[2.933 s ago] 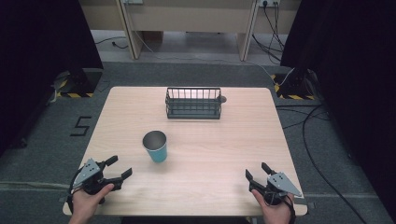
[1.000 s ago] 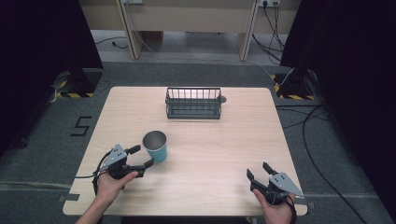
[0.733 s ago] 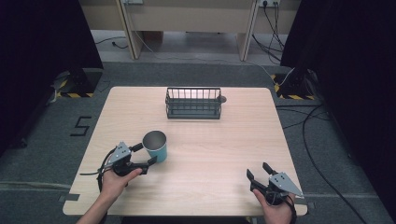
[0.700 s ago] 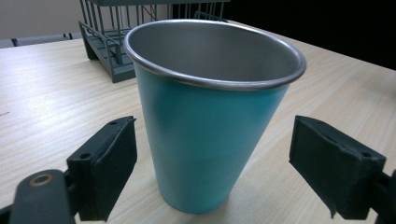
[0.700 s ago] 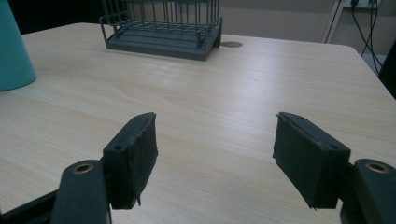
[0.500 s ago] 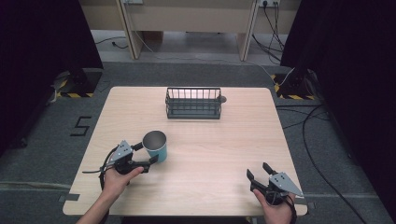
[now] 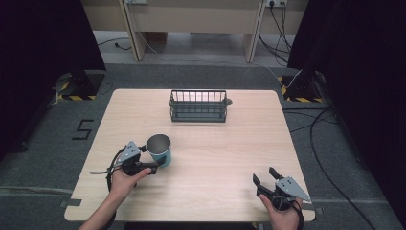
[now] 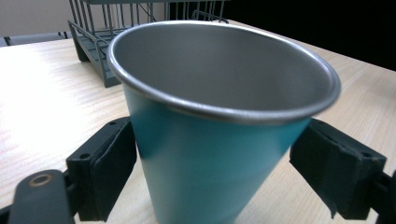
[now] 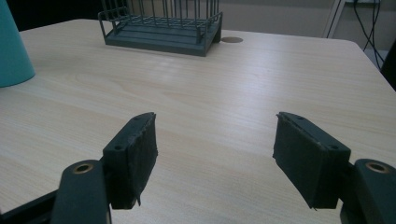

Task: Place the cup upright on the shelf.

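Left tongs [image 7: 154, 166] are right at the teal metal cup [image 7: 159, 149] now, jaws spread w/ the cup sitting between them. In the left gripper view the cup [image 8: 219, 121] stands dead ahead, upright, long axis vertical, rim up, tapering toward its base. The left pad [image 8: 109, 175] looks to be touching or just off the wall; the right pad [image 8: 334, 170] stands apart w/ a clear gap. So open, not clamped yet. My read: the next move is a straight squeeze, and the cup being a bit off-centre toward the left pad means it may get nudged sideways as the jaws close.

Right tongs [image 7: 267, 179] sit well apart, near the bench [image 7: 239, 143] edge closest to the person, jaws wide open, nothing between them. Left hand is plainly the nearer one.

High view gives the layout: wire rack [image 7: 198, 106] well beyond the cup, twd the far side. Right gripper view shows bare wood ahead of its jaws, cup [image 9: 14, 51] off at the far left.
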Motion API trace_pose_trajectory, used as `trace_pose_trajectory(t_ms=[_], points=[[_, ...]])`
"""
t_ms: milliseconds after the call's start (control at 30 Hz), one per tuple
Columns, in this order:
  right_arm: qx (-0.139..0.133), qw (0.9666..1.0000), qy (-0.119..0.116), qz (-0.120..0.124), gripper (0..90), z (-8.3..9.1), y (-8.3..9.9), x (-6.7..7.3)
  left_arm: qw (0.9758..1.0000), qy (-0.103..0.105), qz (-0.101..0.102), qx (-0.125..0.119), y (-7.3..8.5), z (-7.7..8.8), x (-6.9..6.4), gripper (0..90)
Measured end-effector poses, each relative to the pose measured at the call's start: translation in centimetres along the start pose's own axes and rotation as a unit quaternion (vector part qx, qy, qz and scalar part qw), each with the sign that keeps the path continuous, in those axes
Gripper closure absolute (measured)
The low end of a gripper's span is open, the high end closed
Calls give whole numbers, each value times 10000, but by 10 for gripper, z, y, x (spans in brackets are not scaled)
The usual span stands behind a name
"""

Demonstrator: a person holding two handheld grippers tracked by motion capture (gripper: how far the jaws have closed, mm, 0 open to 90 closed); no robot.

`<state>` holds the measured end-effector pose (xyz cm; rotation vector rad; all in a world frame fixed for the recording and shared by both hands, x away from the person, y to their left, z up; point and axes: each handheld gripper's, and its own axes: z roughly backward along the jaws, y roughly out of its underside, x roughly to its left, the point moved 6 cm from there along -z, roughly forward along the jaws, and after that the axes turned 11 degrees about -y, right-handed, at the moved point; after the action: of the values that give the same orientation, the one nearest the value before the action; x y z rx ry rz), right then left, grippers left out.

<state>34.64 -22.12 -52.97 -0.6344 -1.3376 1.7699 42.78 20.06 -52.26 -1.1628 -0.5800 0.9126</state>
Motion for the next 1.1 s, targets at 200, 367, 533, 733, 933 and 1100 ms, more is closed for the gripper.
trace_pose_trajectory(t_ms=[200, 367, 533, 733, 933, 1100], points=[[2, 10000, 3, 31, 308, 0, 0, -1, 10000, 2, -19, -39, 0, -3, 0, 153], [9, 10000, -2, 6, 307, 0, 0, 0, 10000, 10, -38, -77, 0, -3, 0, 155], [7, 10000, -4, 1, 307, 0, 0, 0, 9999, 76, 32, -123, 0, -3, -1, 156], [16, 10000, -3, 5, 308, 0, 0, 0, 9997, 92, 72, -218, -4, -2, -2, 156], [25, 10000, 3, 13, 308, 0, 0, 0, 9994, 51, 70, -327, -11, 0, -1, 157], [27, 10000, 6, 51, 308, 0, 0, -1, 9993, 33, 61, -376, -15, 1, -1, 157]])
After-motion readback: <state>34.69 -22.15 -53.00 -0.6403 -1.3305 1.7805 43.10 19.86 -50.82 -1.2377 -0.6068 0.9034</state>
